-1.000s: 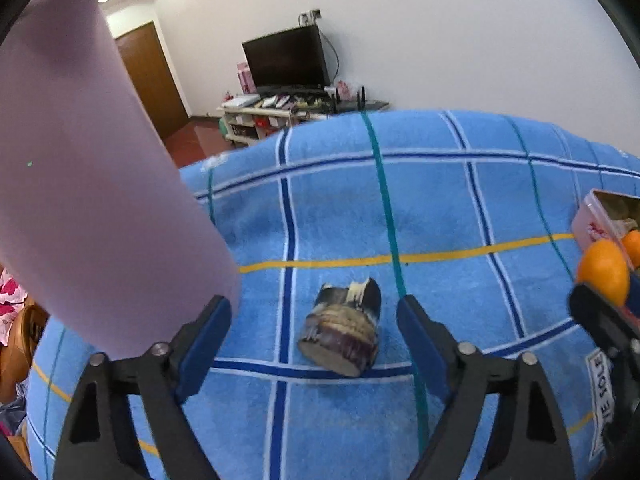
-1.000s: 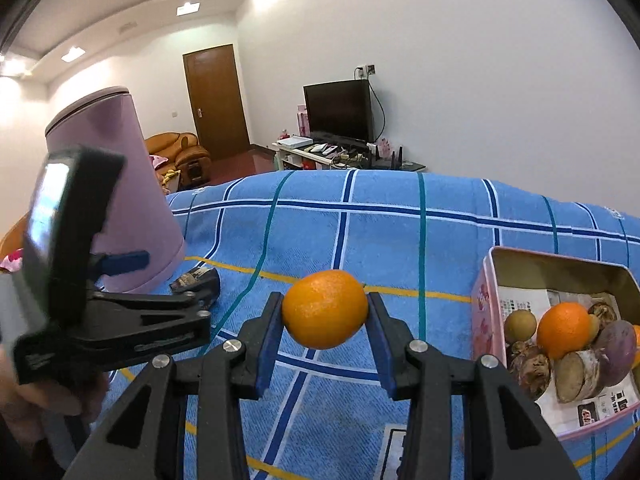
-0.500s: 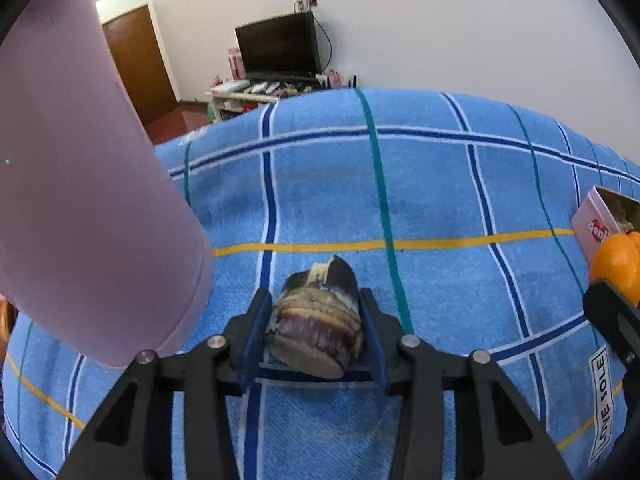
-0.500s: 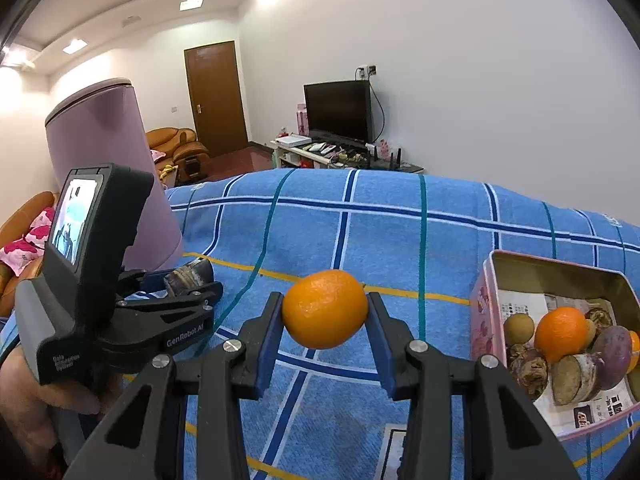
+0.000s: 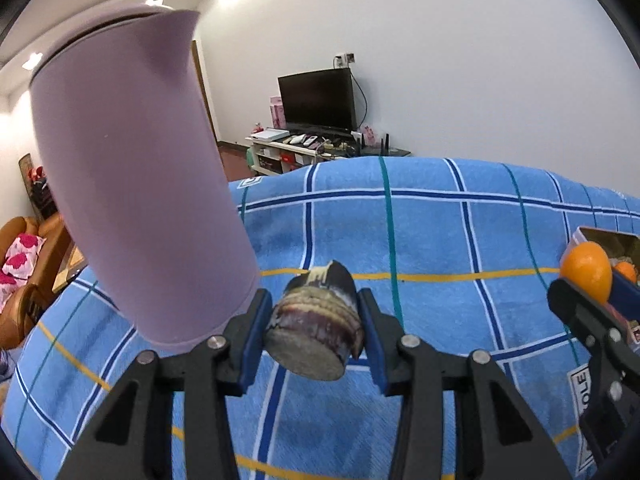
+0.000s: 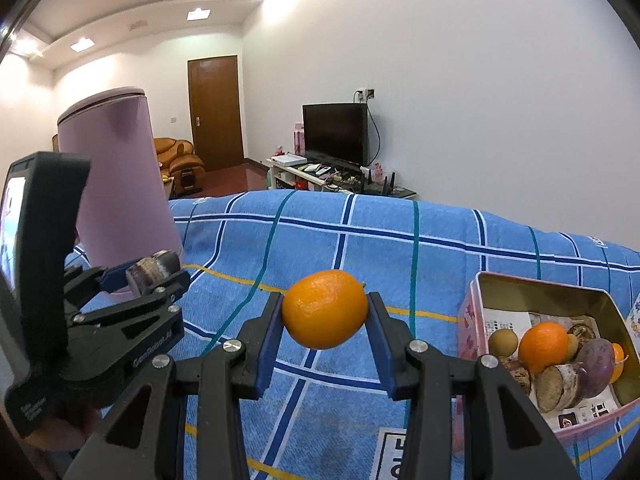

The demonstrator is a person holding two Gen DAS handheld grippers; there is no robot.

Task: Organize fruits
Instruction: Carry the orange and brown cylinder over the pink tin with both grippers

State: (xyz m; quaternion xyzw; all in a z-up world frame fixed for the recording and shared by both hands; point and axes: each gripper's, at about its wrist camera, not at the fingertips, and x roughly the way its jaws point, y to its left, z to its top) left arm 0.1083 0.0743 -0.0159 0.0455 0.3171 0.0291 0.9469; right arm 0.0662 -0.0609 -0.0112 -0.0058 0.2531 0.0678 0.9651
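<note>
L gripper (image 5: 314,334) clamped on a cut purple tuber chunk (image 5: 316,328) – lifted off the blue cloth (image 5: 440,240), beside the lilac jug (image 5: 132,208) at the cloth's left edge. Long axis runs fore-aft, cut face toward cam. R gripper (image 6: 325,322) pinches an orange (image 6: 325,309), long axis across the jaws. Step looks like carry; next, both to the pink tin (image 6: 472,312) near the right edge – drop in clear of the pile.

Both views are taken from just behind the fingers (image 5: 256,332), angled downward over the blue checked cloth (image 5: 440,240) toward the far wall and television (image 5: 318,100). The left wrist view is set close beside the purple container (image 5: 132,200). Shared by both are the container (image 6: 120,184), the cloth (image 6: 360,248), the television (image 6: 335,134) and the tin (image 6: 552,292); the opposite gripper is caught in each.
</note>
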